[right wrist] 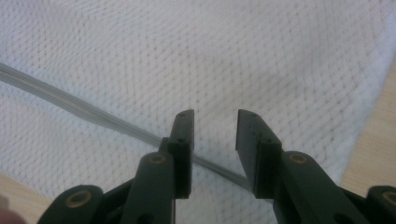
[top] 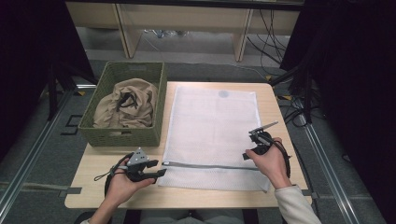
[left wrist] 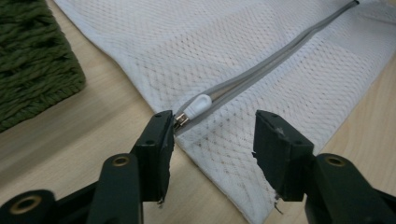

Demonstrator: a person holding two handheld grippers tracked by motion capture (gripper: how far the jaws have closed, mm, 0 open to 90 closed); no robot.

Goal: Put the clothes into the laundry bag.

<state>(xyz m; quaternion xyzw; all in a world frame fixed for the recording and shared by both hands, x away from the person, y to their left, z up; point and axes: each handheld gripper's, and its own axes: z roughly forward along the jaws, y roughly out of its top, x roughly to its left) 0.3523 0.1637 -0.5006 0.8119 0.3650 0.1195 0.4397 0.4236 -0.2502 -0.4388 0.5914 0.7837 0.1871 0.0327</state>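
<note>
High view. A white mesh laundry bag (top: 212,133) lies flat on the wooden table (top: 93,163), its grey zipper (top: 210,164) running across the near end. A green basket (top: 122,135) holding beige clothing (top: 125,105) stands to the left of the bag. The left gripper (top: 156,171) points at the zipper's left end; the right gripper (top: 254,140) rests over the bag's right side. No writing or brand can be read; a faint round mark near the bag's far edge is too blurred to make out.

Left gripper view. The jaws stand apart with nothing held. The white zipper pull (left wrist: 196,106) lies just beyond the left jaw tip, off-centre. Likely fault: closing from here would catch mesh beside the pull, or push the pull aside, so the zipper would not open.

Right gripper view. The jaws stand open above the mesh, the zipper band (right wrist: 70,108) passing beneath them, unclamped. Likely fault: with the bag unpinned, a tug on the pull would drag the whole bag across the table. No label is visible.
</note>
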